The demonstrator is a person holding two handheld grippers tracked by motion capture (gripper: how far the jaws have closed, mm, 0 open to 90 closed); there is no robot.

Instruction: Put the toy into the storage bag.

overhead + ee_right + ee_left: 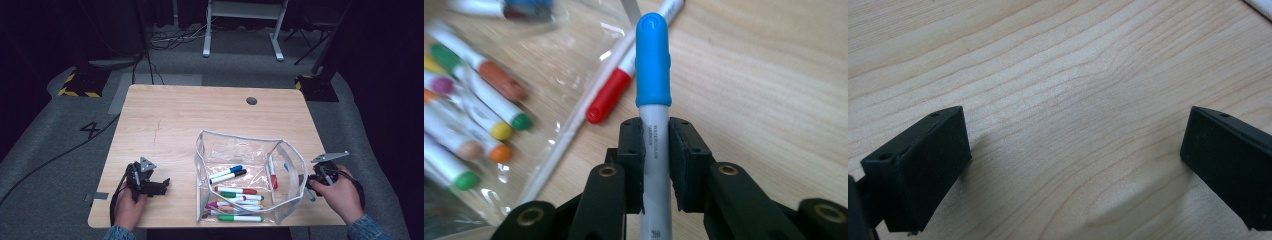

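Lettering "WATERCOLOUR MARKER" runs along the blue-capped marker (653,100) pinched in the right tool (655,142); left tool (1073,165) spread.

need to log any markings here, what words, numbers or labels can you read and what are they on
"4": painted on the grey floor left of the table.
"WATERCOLOUR MARKER": my best reading of small blurred print on the barrel of the blue-capped marker clamped in the right tongs.
Print on the markers in the clear pouch: too small and blurred to read.
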